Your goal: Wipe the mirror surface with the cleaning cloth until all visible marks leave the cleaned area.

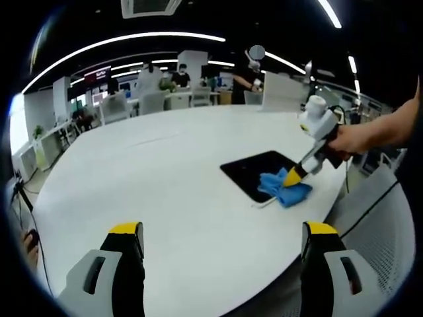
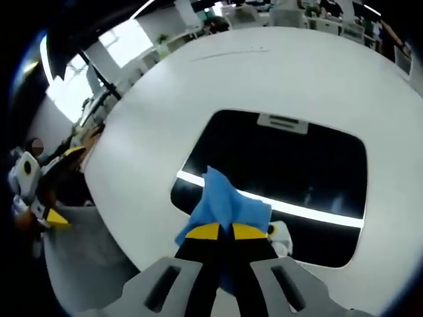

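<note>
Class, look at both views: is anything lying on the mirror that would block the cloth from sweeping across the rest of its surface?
Nothing visible does. The right gripper pinches the blue cloth at the mirror's near edge; the dark surface ahead is bare, showing just a reflected light strip.

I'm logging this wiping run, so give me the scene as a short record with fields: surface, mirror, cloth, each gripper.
surface: white round table
mirror: dark rectangular mirror lying flat on the table, reflecting a ceiling light strip
cloth: blue cloth bunched on the mirror's near edge
right gripper: right gripper shut on the cloth, pressing it to the mirror
left gripper: left gripper open, holding nothing, over the table away from the mirror
</note>
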Available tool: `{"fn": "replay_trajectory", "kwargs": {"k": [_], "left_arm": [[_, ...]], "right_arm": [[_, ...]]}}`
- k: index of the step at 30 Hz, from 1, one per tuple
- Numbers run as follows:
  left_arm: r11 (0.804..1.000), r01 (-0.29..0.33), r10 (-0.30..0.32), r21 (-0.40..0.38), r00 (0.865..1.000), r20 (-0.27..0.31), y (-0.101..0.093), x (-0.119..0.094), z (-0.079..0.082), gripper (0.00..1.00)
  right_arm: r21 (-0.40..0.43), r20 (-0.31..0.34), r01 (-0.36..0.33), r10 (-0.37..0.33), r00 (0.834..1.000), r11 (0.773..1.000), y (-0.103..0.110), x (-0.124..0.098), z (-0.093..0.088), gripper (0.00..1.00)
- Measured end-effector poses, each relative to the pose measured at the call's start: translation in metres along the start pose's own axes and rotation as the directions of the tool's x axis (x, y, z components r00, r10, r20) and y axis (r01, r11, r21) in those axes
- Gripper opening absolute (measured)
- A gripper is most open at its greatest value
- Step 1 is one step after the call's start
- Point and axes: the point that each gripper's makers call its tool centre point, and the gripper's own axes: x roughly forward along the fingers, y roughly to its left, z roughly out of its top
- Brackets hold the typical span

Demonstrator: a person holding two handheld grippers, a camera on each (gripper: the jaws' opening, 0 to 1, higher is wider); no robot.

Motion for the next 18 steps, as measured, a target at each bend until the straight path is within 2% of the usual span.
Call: {"fn": "replay_trajectory", "kwargs": {"k": [18], "left_arm": [[1.000, -0.003, 0.003, 0.011, 1.000, -0.011, -0.001, 0.000, -0.002, 0.99]], "right_arm": [[-0.006, -0.014, 0.001, -0.001, 1.000, 1.000, -0.013, -0.007, -0.003, 0.00]]}}
